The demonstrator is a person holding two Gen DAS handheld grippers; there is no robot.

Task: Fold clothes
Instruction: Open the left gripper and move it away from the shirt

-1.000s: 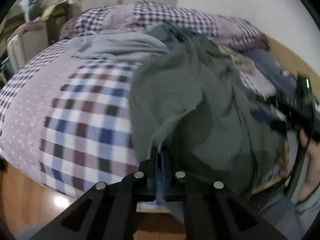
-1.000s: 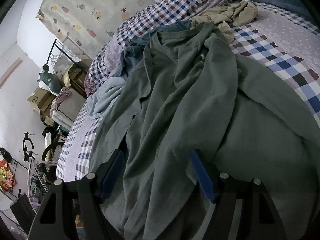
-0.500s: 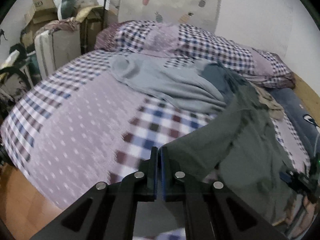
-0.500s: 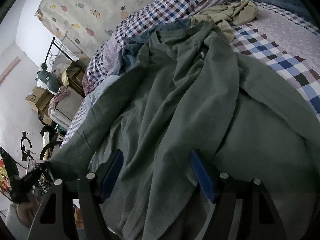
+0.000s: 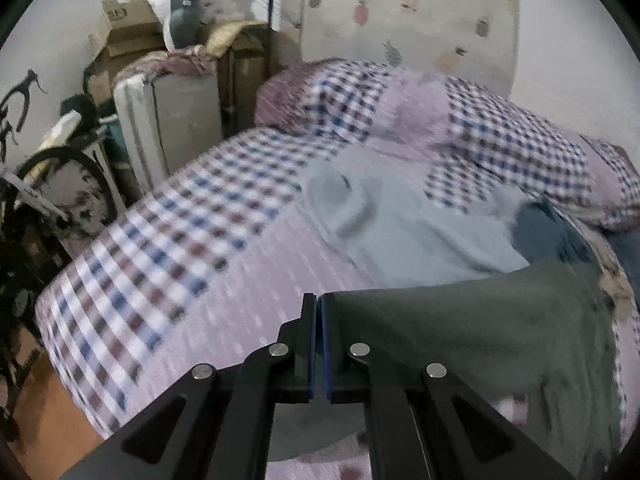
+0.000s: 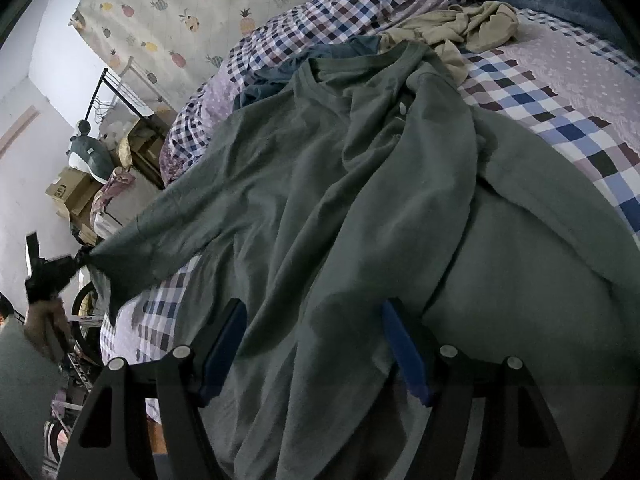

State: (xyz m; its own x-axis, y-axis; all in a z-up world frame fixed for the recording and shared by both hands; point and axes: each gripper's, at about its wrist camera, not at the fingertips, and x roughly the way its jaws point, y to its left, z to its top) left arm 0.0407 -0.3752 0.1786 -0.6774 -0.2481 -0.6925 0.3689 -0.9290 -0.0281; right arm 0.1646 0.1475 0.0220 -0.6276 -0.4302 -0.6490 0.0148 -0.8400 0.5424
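Checked purple bedding covers the bed (image 5: 168, 272), which fills both views, with a pineapple-print curtain (image 6: 168, 12) on the far wall and boxes (image 5: 128, 28), a pale suitcase (image 5: 168, 124) and a bicycle wheel (image 5: 68, 184) crowded at the left. A grey-green shirt (image 6: 380, 208) lies spread across the near half of the bed, its collar toward the far pillows. The left gripper (image 5: 318, 312) has its fingers pressed together on the end of one sleeve (image 6: 132, 252), and in the right wrist view that sleeve stretches out taut to the left, off the bed's edge, with a hand (image 6: 44, 320) below the tool. The right gripper (image 6: 316, 344) sits low over the shirt's near part with its blue pads wide apart, fabric lying between them, nothing clamped. Farther back lie a pale blue garment (image 5: 404, 224), a darker blue one (image 5: 540, 232) and a crumpled tan one (image 6: 468, 28) near the pillows.
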